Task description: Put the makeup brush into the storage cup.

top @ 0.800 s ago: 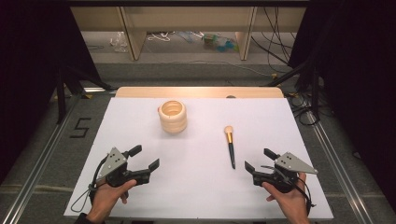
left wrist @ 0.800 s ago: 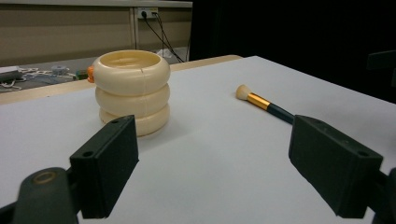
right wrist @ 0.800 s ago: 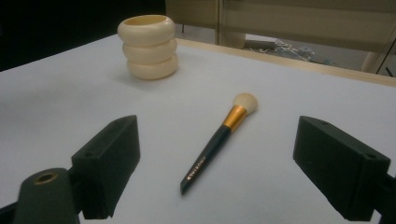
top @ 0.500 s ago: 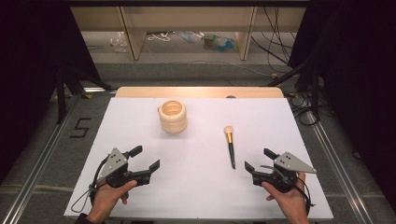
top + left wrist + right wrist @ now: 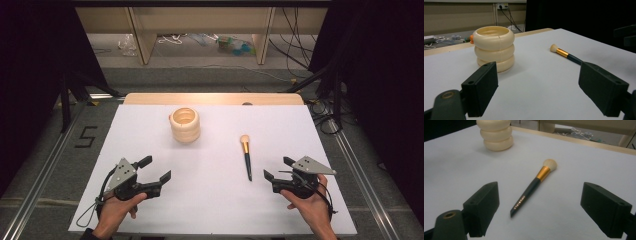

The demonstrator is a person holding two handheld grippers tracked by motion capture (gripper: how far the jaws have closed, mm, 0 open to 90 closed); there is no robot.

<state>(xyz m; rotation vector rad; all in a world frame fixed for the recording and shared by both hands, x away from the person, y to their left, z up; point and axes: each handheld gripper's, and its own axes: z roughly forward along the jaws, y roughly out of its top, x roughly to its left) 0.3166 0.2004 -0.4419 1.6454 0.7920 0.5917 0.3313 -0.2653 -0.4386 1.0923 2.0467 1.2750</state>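
A cream ribbed cup (image 5: 185,125) shaped like three stacked rings stands upright on the white table (image 5: 215,210), back of centre. A makeup brush (image 5: 246,156) with a black handle, gold ferrule and pale tuft lies flat to its right, tuft pointing away from me. My left gripper (image 5: 155,169) rests near the front left, open and holding nothing; the cup (image 5: 493,48) and brush (image 5: 566,54) lie beyond its jaws. At the front right my right gripper (image 5: 278,169) is open, just right of the handle end, with the brush (image 5: 534,185) ahead between its jaws and the cup (image 5: 496,135) farther off.
A wooden strip (image 5: 215,98) runs along the table's far edge. Metal rails (image 5: 360,175) flank the table, and a floor marker "5" (image 5: 86,136) sits at the left. Shelf legs and cables (image 5: 200,42) lie on the floor behind.
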